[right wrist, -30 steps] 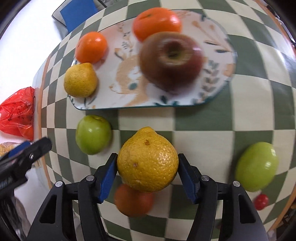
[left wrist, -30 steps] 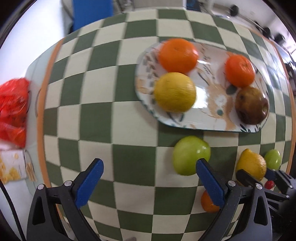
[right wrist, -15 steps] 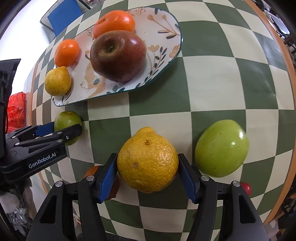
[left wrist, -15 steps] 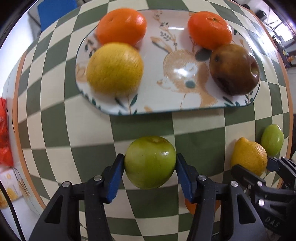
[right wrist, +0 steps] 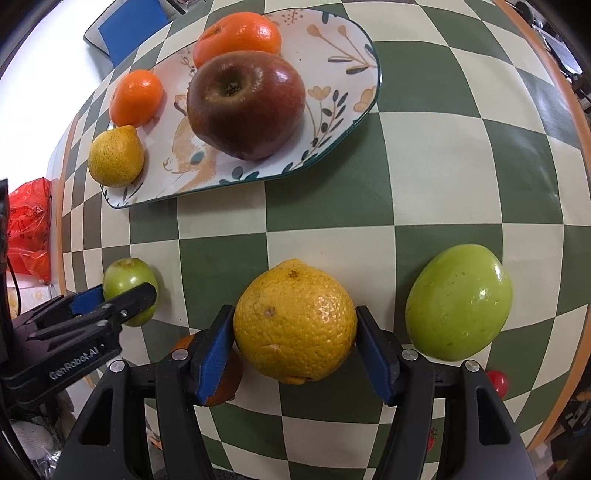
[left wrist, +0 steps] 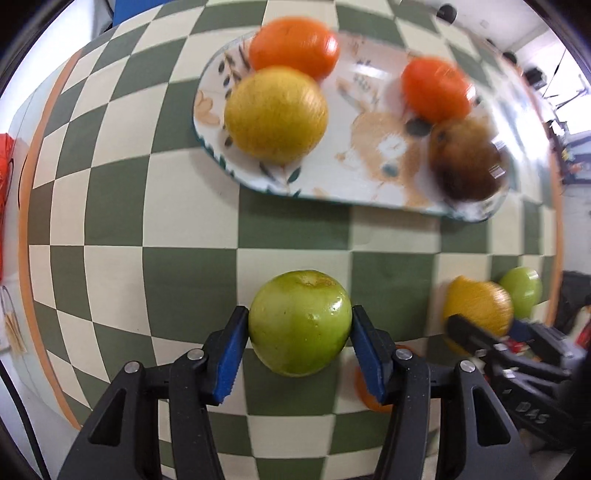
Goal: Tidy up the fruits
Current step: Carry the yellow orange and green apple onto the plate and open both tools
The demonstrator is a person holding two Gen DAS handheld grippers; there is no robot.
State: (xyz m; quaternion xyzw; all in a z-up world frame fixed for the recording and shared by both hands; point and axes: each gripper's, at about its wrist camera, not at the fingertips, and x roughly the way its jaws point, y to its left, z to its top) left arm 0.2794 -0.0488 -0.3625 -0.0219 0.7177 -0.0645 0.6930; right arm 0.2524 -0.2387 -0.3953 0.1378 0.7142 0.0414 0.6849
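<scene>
My left gripper (left wrist: 299, 336) is shut on a green apple (left wrist: 300, 322), which also shows in the right wrist view (right wrist: 127, 282). My right gripper (right wrist: 294, 332) is shut on a yellow lemon (right wrist: 293, 319), which also shows blurred in the left wrist view (left wrist: 478, 306). A patterned oval plate (right wrist: 332, 85) ahead holds two oranges (right wrist: 238, 35) (right wrist: 136, 96), a yellow lemon (right wrist: 115, 156) and a dark red apple (right wrist: 245, 103).
A second green apple (right wrist: 460, 301) lies right of my right gripper. An orange (right wrist: 221, 380) sits under the right gripper's left finger. A small red fruit (right wrist: 498, 382) lies by the table edge. A red bag (right wrist: 29, 225) is off the table's left.
The left gripper closed around the green apple and now holds it; the plate looks farther off in its view. The right gripper keeps the lemon and has swung slightly.
</scene>
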